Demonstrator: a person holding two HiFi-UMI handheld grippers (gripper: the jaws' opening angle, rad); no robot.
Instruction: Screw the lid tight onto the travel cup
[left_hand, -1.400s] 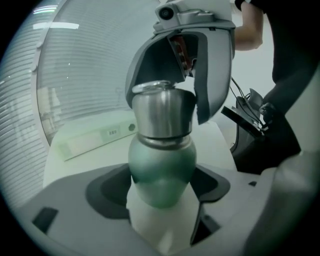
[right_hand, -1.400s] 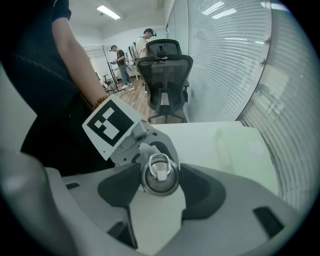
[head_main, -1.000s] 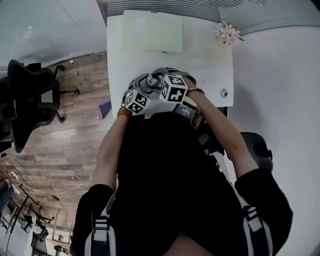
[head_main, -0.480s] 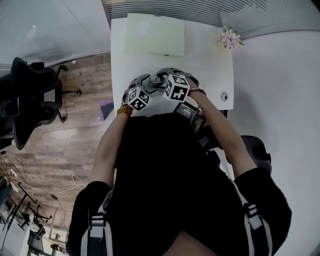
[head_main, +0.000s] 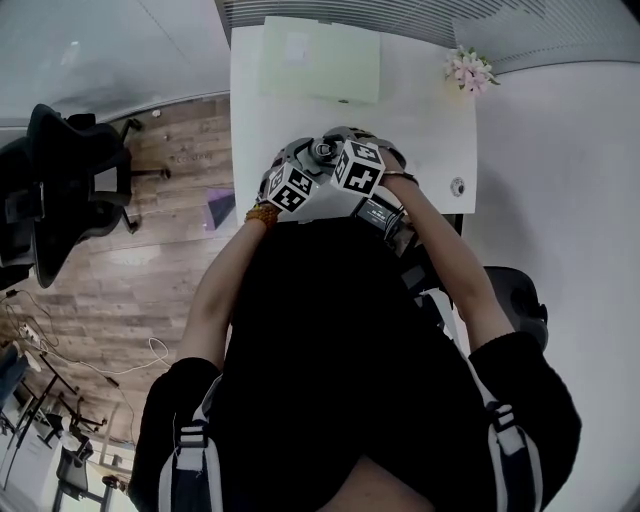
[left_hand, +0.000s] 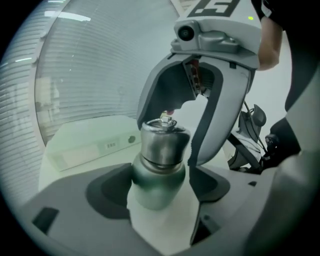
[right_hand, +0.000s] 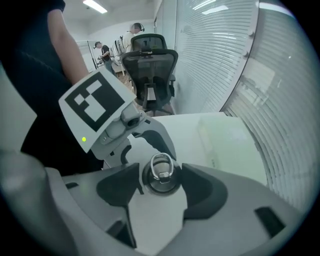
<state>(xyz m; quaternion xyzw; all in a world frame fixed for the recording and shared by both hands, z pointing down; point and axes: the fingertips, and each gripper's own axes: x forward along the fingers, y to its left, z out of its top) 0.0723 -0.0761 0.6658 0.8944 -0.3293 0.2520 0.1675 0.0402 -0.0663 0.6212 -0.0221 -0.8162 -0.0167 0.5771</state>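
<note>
Steel lid (right_hand: 159, 180) sits loose between the right gripper's (right_hand: 161, 173) just-opened fingers; better reclose squarely, then twist while the left gripper's (left_hand: 161, 175) fingers clamp the travel cup (left_hand: 155, 186)

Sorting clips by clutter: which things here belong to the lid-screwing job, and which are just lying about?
In the job: travel cup, clamped in the left gripper; its lid, between the jaws of the right gripper, which have just been opening.
Lying about: pale green box, flowers, office chair.
</note>
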